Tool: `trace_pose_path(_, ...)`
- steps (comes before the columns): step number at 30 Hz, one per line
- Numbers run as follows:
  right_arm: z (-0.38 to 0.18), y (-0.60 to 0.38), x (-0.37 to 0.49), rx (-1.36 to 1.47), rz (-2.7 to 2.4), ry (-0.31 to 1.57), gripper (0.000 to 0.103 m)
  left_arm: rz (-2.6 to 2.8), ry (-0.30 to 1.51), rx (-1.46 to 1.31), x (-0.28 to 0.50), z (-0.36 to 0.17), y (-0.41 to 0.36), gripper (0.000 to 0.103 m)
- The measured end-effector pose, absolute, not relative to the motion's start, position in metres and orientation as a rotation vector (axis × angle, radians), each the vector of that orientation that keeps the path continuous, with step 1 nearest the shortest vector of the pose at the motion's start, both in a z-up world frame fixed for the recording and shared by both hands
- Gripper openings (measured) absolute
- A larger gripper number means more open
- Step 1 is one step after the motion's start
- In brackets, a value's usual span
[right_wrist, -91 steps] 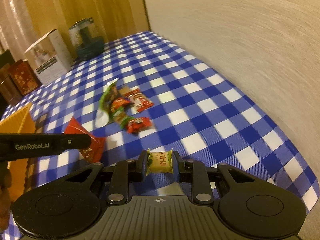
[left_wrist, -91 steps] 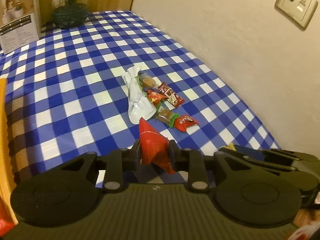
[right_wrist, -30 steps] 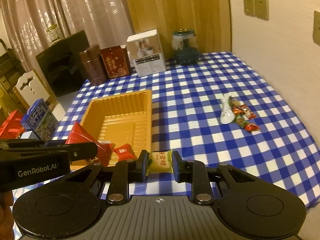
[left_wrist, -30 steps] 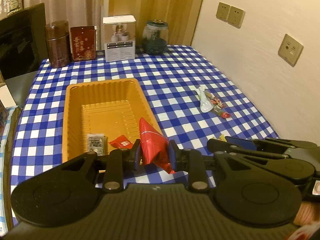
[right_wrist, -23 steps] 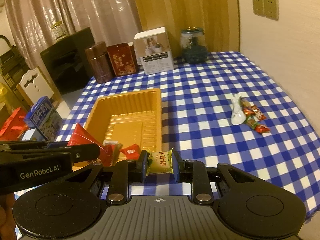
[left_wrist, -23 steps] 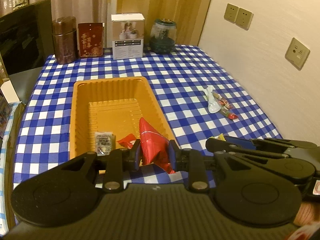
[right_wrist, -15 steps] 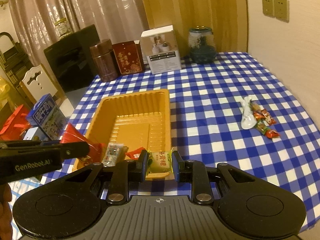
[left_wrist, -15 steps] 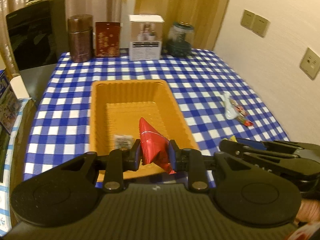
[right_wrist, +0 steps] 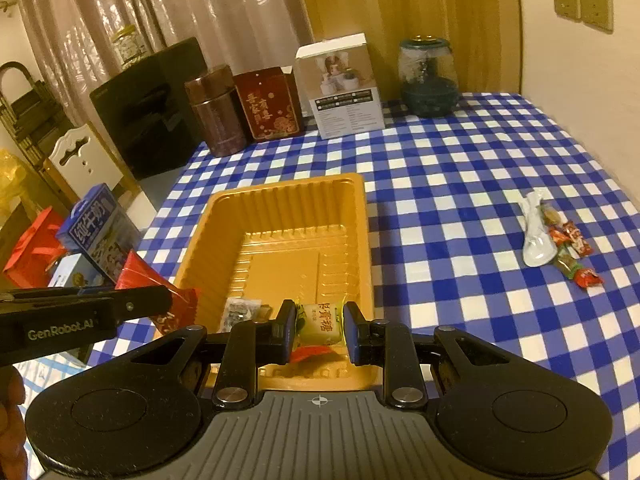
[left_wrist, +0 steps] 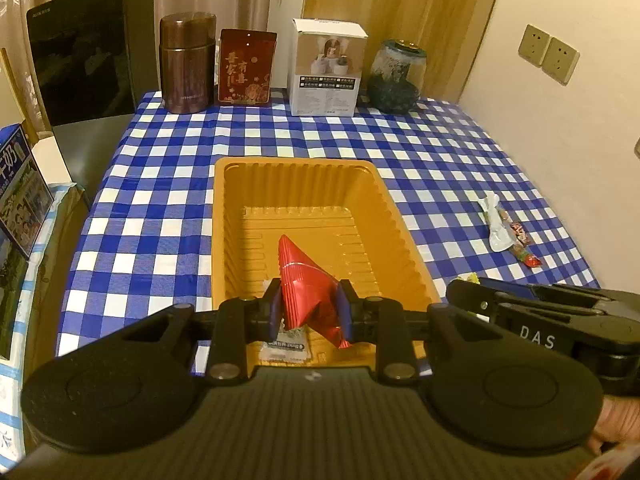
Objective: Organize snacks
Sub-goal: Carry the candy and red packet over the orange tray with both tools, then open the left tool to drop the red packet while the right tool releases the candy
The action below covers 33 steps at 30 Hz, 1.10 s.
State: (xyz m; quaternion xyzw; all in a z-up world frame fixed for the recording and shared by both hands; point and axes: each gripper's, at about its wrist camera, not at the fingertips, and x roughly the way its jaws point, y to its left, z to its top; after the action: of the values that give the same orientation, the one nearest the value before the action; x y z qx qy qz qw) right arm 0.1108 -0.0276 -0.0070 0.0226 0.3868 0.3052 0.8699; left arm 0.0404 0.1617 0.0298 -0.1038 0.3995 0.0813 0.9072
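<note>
My left gripper is shut on a red pyramid-shaped snack packet and holds it above the near end of the orange tray. My right gripper is shut on a yellow wrapped candy above the tray's near edge. The left gripper with its red packet shows at the left of the right wrist view. A grey packet and a red wrapper lie in the tray. A pile of loose snacks lies on the cloth to the right; it also shows in the left wrist view.
A blue-white checked cloth covers the table. At the back stand a brown canister, a red tin, a white box and a glass jar. A wall runs along the right; boxes and a chair sit off the left edge.
Both grippers have swung left from the snack pile to above the near end of the orange tray, each still holding its snack.
</note>
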Motion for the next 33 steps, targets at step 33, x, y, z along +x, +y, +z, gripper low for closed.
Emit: trace_pose_path(33,-0.026,-0.010,0.134,0.067,0.653,0.844,0.026,0.203,0.856,-0.231,0.053,0.005,0.183,0.057)
